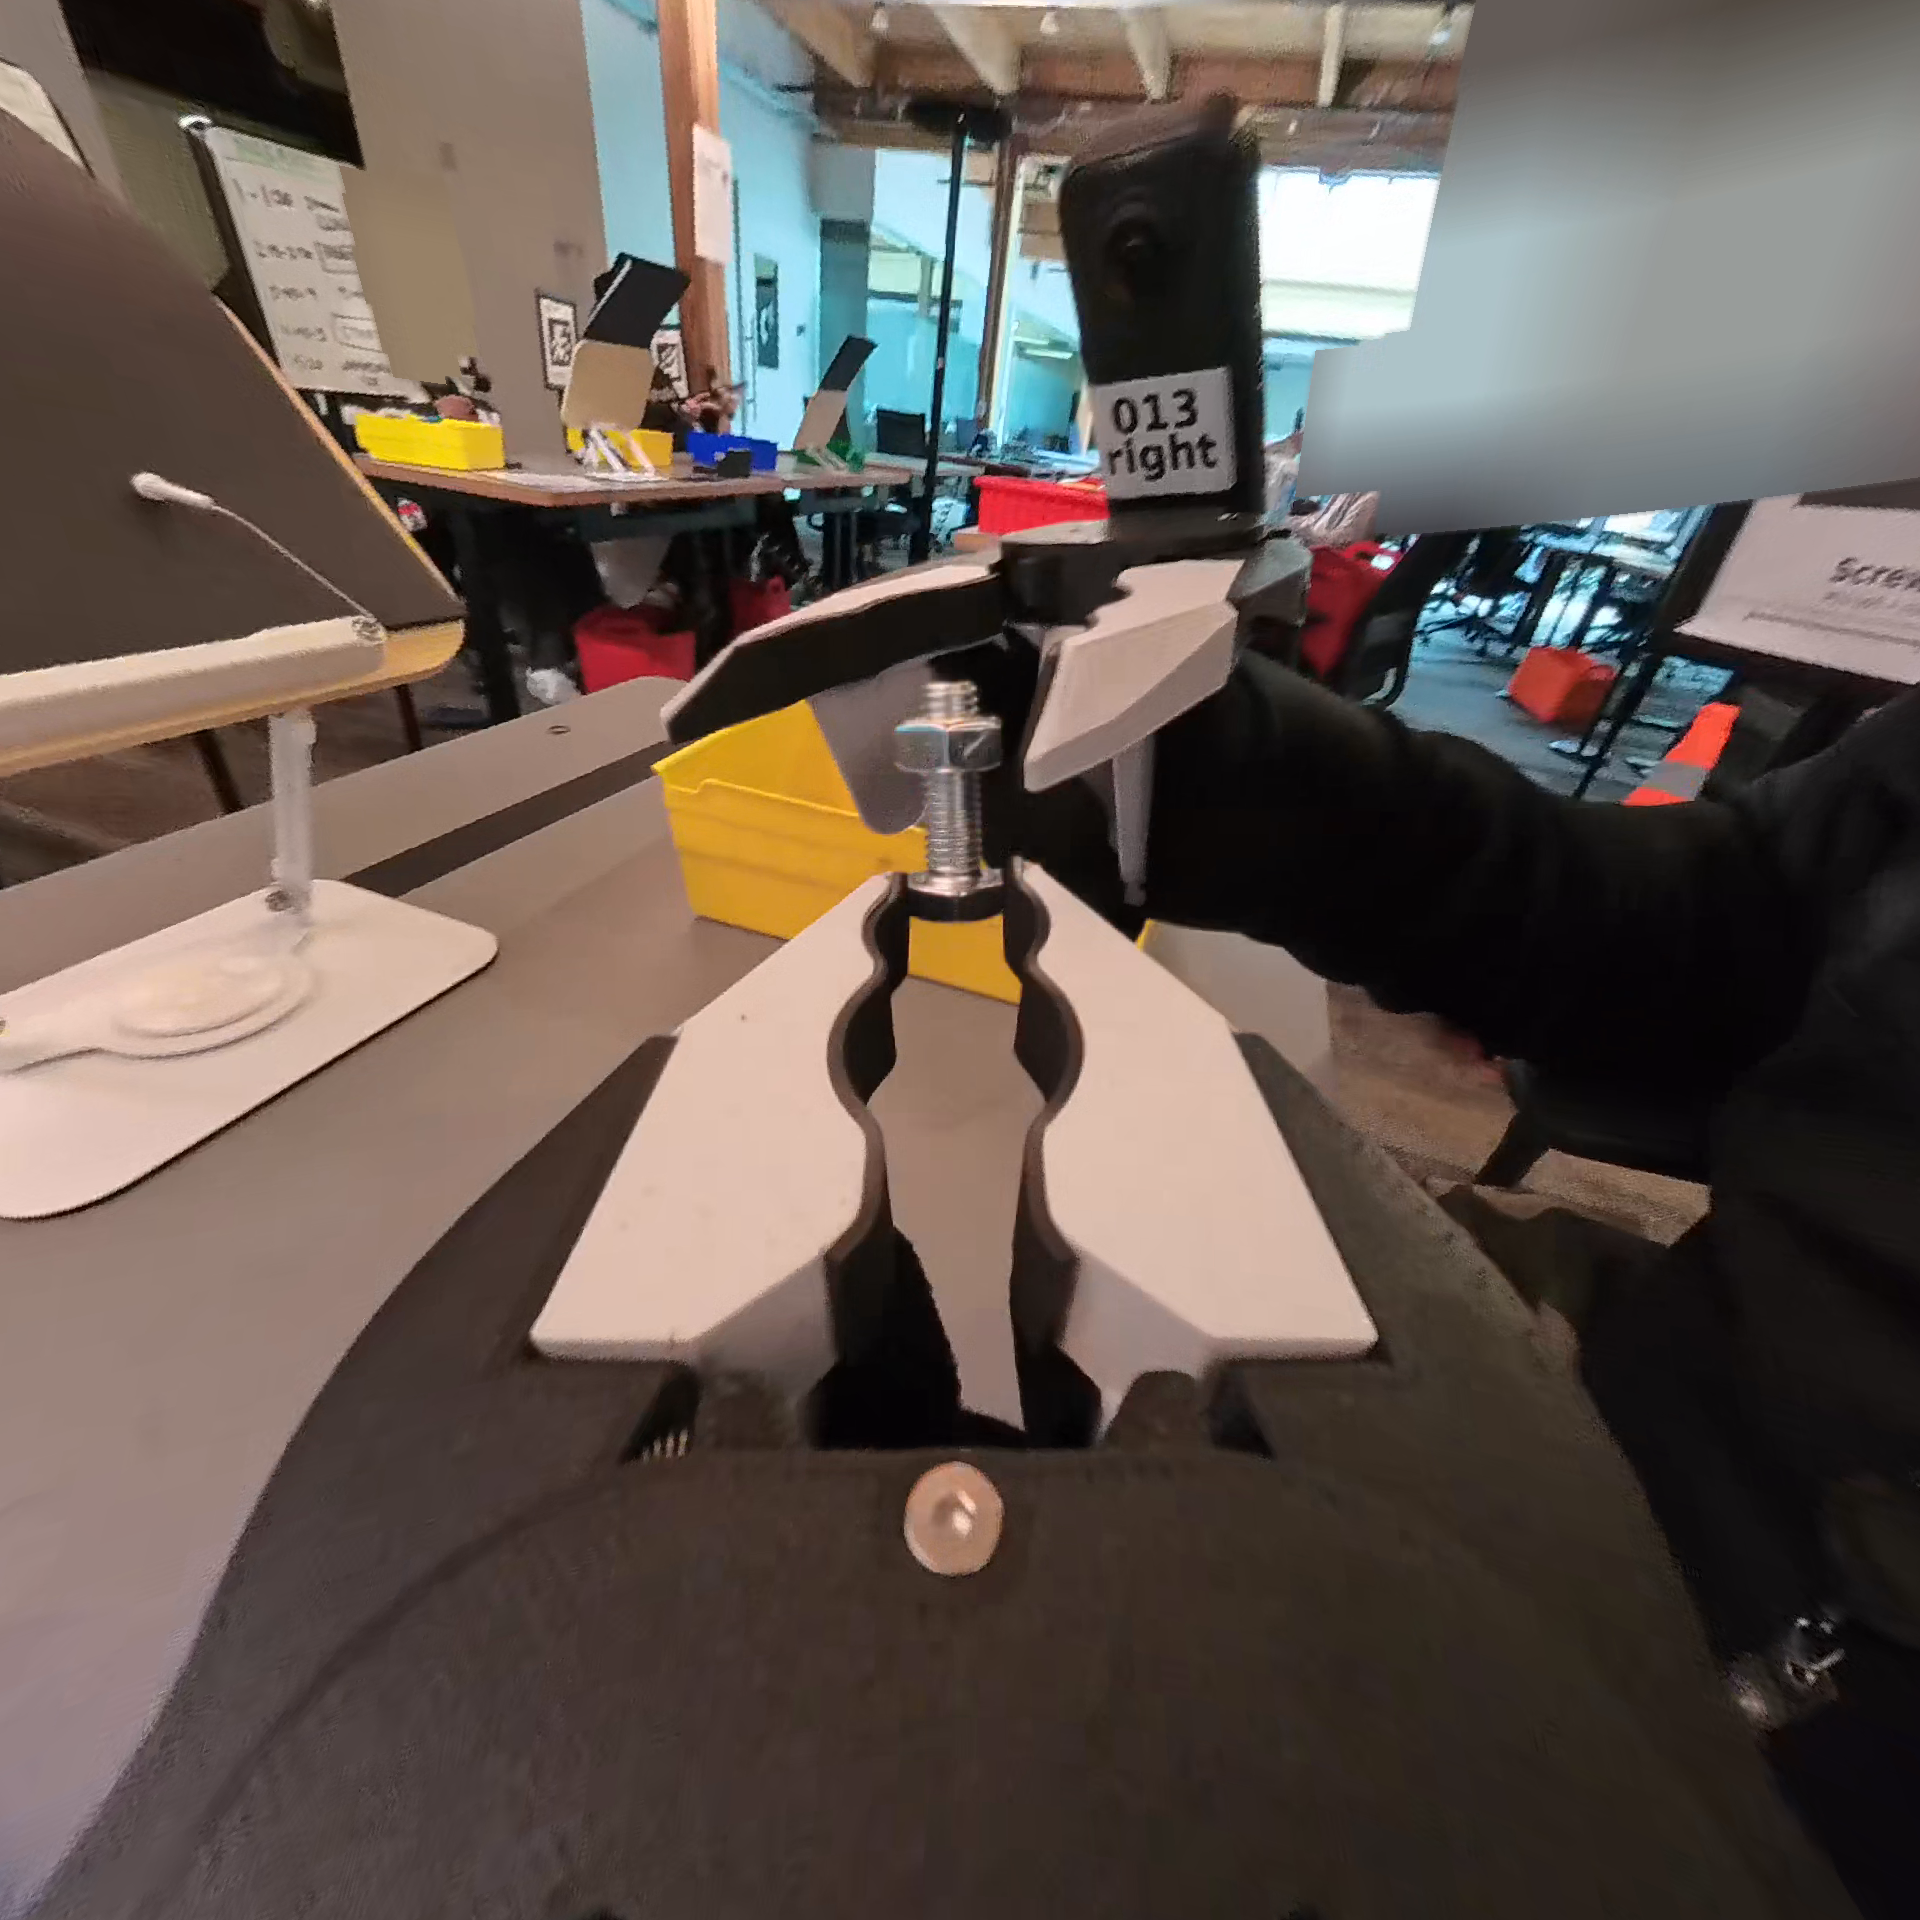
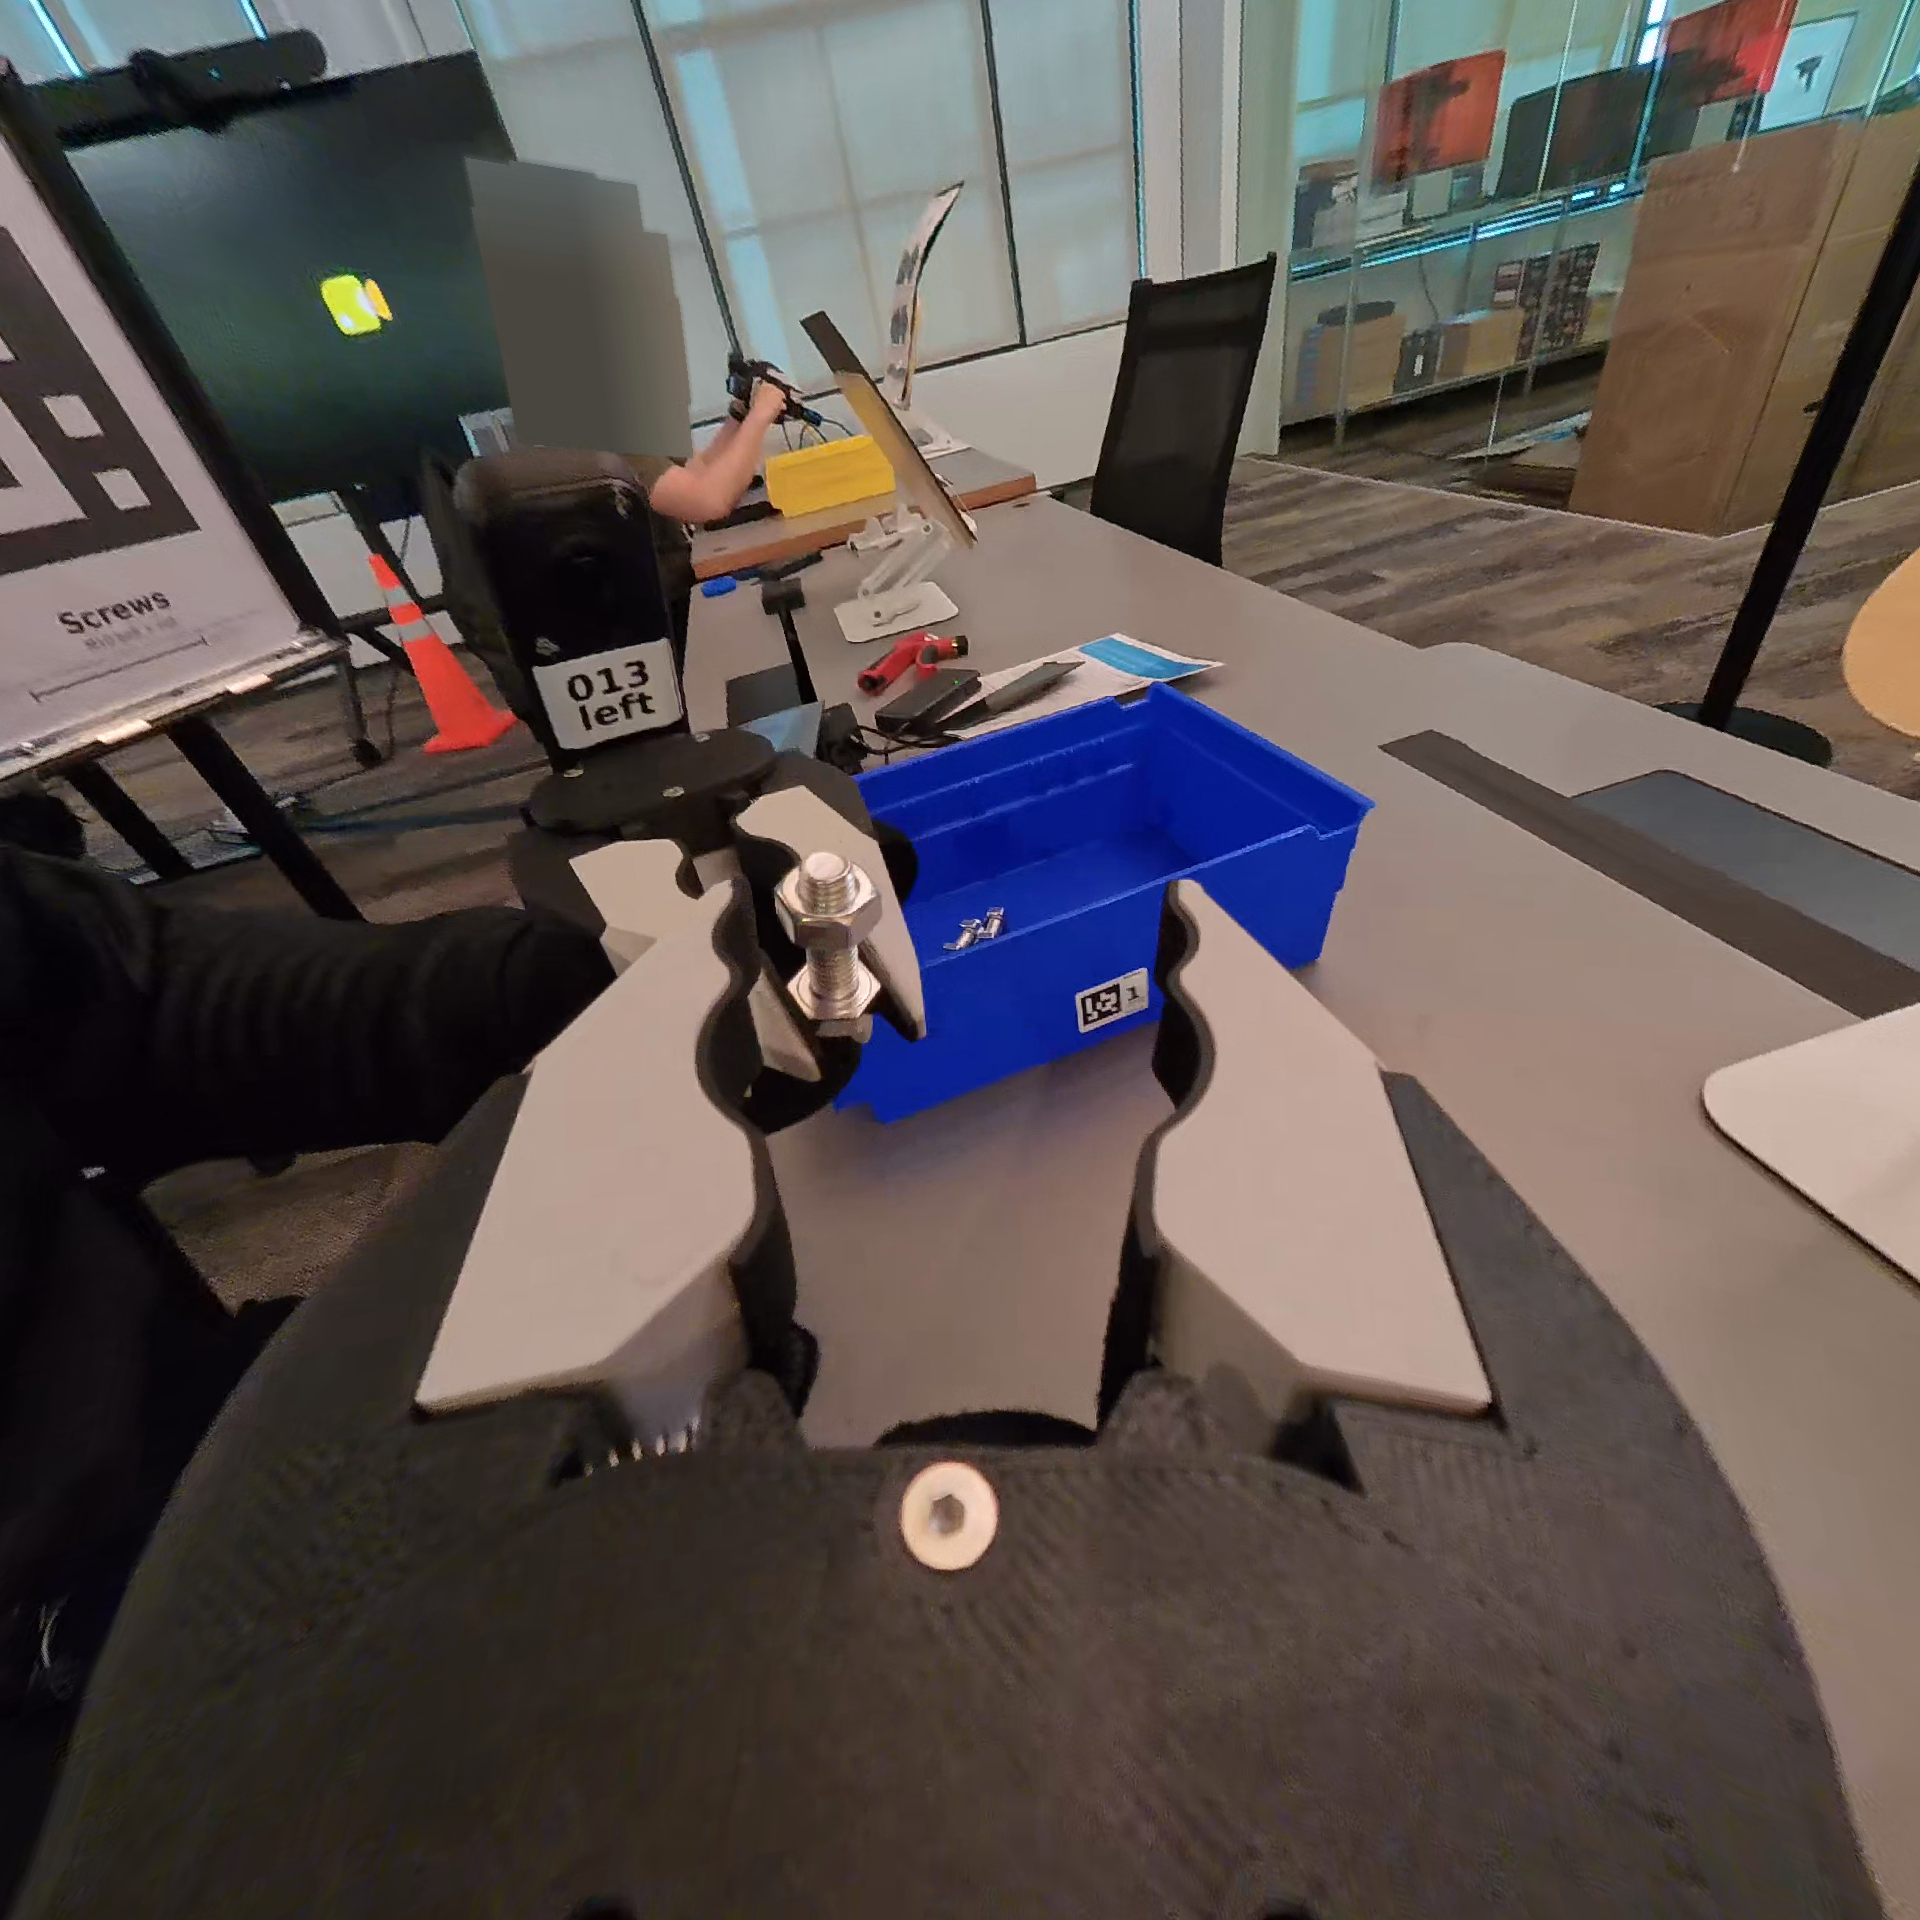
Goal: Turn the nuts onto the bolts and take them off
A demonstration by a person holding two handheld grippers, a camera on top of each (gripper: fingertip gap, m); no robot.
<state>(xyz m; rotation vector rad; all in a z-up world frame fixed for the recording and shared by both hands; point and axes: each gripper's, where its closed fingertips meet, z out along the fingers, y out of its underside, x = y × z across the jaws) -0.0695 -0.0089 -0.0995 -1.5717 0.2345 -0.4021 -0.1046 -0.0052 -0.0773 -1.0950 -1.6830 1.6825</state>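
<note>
The left gripper (image 1: 951,904) is seen closed at its tips on the hexagonal head of an upright steel bolt (image 1: 951,821), which is held in the air above the grey table (image 1: 499,1143). A hex nut (image 1: 948,744) is seen threaded near the top of the bolt's shank, with a few threads left exposed above it. The right gripper (image 1: 951,774) is presented from above with its fingers spread wide on either side of the nut; no contact with the nut can be made out, and nothing is held by it. In the right wrist view the same bolt (image 2: 831,961) and nut (image 2: 828,906) are shown just beside the right gripper's left finger (image 2: 623,1122), the right gripper (image 2: 951,935) being open. A blue bin (image 2: 1195,831), marked with a small square coded tag, is set on the table behind the grippers, and a few small metal parts (image 2: 975,928) are seen lying in it. A yellow bin (image 1: 769,821) is placed behind the bolt in the left wrist view. A white printed label is carried on each gripper's camera housing, and a printed sign on a stand (image 2: 114,540) is displayed beside the table.
</note>
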